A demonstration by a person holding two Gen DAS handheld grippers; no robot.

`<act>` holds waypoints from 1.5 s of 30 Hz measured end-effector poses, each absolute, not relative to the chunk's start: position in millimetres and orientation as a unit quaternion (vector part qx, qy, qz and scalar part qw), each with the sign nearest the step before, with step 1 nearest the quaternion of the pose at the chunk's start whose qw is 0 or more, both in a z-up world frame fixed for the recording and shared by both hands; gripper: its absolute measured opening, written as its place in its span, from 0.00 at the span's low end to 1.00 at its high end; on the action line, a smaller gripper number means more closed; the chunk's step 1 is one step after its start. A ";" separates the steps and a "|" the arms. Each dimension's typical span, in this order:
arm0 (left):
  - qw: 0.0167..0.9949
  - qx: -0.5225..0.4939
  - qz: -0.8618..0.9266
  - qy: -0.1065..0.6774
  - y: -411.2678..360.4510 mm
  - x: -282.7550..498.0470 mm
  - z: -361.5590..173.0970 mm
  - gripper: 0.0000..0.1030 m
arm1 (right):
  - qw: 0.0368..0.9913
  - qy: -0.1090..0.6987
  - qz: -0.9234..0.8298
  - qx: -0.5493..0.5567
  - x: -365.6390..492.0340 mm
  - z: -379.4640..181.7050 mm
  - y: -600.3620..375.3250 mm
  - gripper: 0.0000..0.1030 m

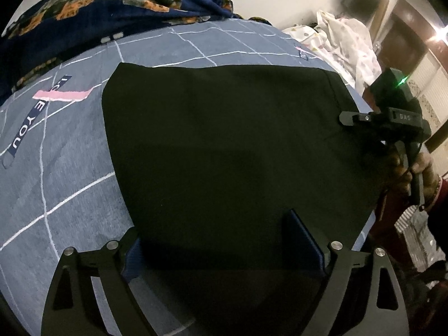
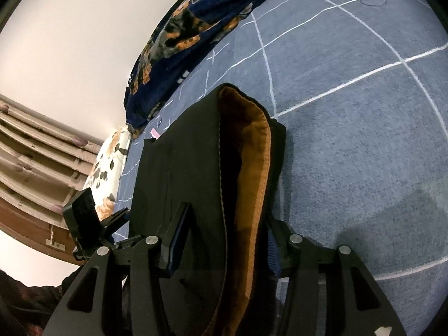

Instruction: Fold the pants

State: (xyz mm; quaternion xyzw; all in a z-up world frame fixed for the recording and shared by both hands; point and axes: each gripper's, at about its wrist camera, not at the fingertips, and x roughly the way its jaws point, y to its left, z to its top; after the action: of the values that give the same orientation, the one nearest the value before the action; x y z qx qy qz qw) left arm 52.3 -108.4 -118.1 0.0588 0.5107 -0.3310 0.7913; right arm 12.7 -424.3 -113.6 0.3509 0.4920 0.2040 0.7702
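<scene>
Black pants lying folded into a broad, flat, matte slab on the bed, filling centre of left wrist view from 9 to 3 o'clock. Weave smooth, edges straight, one seam line running along right margin near 2 o'clock.

Bed sheet: grey-blue, slightly heathered, thin white grid lines, a pink strip and navy lettered band at 9 o'clock.

Plush navy blanket with orange and grey floral print, bunched at 11 o'clock beyond the pants. White patterned cloth crumpled at 1 o'clock.

Left tongs: spread wide, blue ribbed pads standing either side of near pants edge at 6 o'clock; not pressing on the fabric.

Right tongs: seen from right wrist view, clamped on a thick bundle of pants layers at 6 o'clock. Lining of fuzzy tan-orange fleece exposed as a curved band inside the black outer shell, with a stitched seam running alongside. Same tool also seen in left wrist view at 3 o'clock, at right pants edge, with a green light on its housing and a hand on its grip.

Floral pillow, white with brown blooms, at 9 o'clock in right wrist view.
</scene>
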 end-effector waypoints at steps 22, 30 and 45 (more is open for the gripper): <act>0.826 0.088 -0.302 0.468 -106.1 52.1 -95.3 0.19 | 0.779 0.460 0.199 0.378 6.3 -100.4 -412.7 0.25; 0.839 0.077 -0.290 0.454 -94.3 57.5 -77.3 0.16 | 0.775 0.436 0.227 0.398 15.7 -77.1 -395.0 0.24; 0.882 0.048 -0.208 0.420 -5.4 108.9 -38.5 0.14 | 0.757 0.429 0.298 0.393 104.7 -56.3 -305.2 0.24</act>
State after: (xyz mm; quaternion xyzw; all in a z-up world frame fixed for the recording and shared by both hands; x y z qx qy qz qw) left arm 108.9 -5.4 -38.5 0.0484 0.4201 -0.2084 0.8819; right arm 104.7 -305.2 -56.3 0.3934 0.4286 0.2980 0.7568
